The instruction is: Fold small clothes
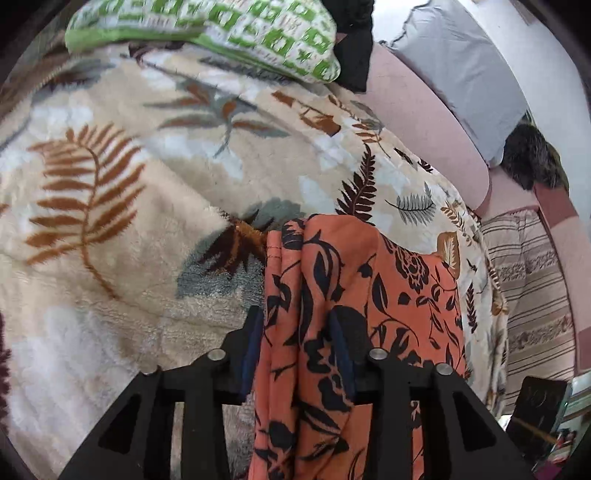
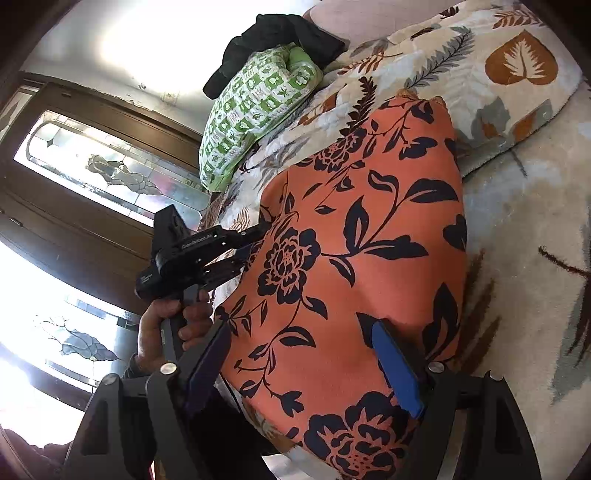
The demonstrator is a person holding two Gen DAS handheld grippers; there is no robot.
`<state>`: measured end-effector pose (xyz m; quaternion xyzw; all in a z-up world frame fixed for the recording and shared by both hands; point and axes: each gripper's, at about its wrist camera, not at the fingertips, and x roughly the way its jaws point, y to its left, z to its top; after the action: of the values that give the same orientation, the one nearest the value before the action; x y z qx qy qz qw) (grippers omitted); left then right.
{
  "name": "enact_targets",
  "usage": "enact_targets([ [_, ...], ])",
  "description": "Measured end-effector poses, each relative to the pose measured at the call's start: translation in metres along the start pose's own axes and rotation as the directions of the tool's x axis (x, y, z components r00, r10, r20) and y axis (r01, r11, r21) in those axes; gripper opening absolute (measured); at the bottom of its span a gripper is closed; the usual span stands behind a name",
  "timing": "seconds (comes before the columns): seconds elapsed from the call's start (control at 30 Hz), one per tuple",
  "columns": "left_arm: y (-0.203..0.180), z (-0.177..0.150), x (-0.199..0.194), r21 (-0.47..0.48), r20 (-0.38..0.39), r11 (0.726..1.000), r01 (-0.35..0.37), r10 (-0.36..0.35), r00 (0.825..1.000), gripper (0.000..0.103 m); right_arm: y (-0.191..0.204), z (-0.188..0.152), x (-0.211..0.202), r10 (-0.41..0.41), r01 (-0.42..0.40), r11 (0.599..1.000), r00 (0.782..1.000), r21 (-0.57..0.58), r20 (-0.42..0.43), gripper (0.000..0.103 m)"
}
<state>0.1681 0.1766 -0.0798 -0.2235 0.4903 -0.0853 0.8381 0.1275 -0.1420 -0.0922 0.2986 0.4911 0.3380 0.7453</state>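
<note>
An orange garment with black flowers (image 2: pixel 362 236) lies on a cream leaf-print blanket (image 2: pixel 517 206). In the left wrist view the garment (image 1: pixel 332 314) runs bunched between my left gripper's (image 1: pixel 295 328) blue-padded fingers, which stand part-closed on it. My right gripper (image 2: pixel 306 350) has its fingers wide apart, with the garment's near part lying between them; the pads do not pinch it. The left gripper (image 2: pixel 255 234) shows in the right wrist view at the garment's left edge, held by a hand (image 2: pixel 173 332).
A green-and-white patterned pillow (image 1: pixel 207 33) and a dark garment (image 2: pixel 280 40) lie at the head of the bed. A pink headboard (image 1: pixel 424 122) and grey cushion (image 1: pixel 461 74) stand to the right. A wooden door with glass panes (image 2: pixel 103 173) is behind the left gripper.
</note>
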Motion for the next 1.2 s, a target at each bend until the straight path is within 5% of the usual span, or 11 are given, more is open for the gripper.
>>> enact_targets([
  [0.03, -0.005, -0.006, -0.01, 0.023, 0.024, 1.0, -0.008, 0.007, 1.0, 0.065, 0.0, 0.001, -0.002, 0.003, -0.003, 1.0, 1.0, 0.009, 0.004, 0.082],
  [0.1, -0.016, -0.022, -0.031, 0.058, 0.075, 0.997, -0.06, 0.055, 0.996, 0.071, 0.0, 0.0, -0.009, 0.025, -0.026, 0.999, 0.999, 0.036, 0.029, 0.082],
  [0.33, -0.028, -0.07, -0.068, 0.101, 0.159, 0.963, -0.251, 0.233, 0.959, 0.071, 0.002, -0.015, -0.039, -0.003, -0.004, 0.998, 0.994, 0.065, 0.109, 0.087],
  [0.57, -0.025, -0.096, -0.072, 0.088, 0.142, 0.958, -0.272, 0.259, 0.956, 0.071, 0.025, -0.014, -0.049, -0.008, 0.004, 0.999, 0.991, 0.034, 0.133, 0.088],
  [0.73, -0.025, -0.104, -0.065, 0.098, 0.118, 0.945, -0.313, 0.301, 0.946, 0.071, 0.019, 0.01, -0.011, 0.013, -0.016, 0.999, 0.996, 0.036, 0.086, 0.094],
  [0.8, -0.022, -0.104, -0.061, 0.1, 0.099, 0.943, -0.318, 0.308, 0.946, 0.071, -0.003, 0.012, 0.015, -0.021, 0.02, 0.993, 1.0, 0.115, 0.008, 0.095],
  [0.97, -0.024, -0.102, -0.07, 0.102, 0.12, 0.944, -0.313, 0.3, 0.946, 0.071, 0.012, 0.01, -0.011, 0.035, -0.042, 0.994, 0.997, 0.097, 0.073, 0.095],
  [1.07, -0.026, -0.096, -0.081, 0.091, 0.149, 0.963, -0.254, 0.239, 0.959, 0.071, 0.016, 0.007, -0.038, -0.007, 0.004, 0.999, 0.992, 0.032, 0.123, 0.095],
  [1.2, -0.02, -0.089, -0.089, 0.027, 0.195, 0.984, -0.177, 0.168, 0.966, 0.088, -0.011, 0.002, -0.063, -0.09, 0.079, 0.994, 0.984, 0.07, 0.157, 0.095],
])
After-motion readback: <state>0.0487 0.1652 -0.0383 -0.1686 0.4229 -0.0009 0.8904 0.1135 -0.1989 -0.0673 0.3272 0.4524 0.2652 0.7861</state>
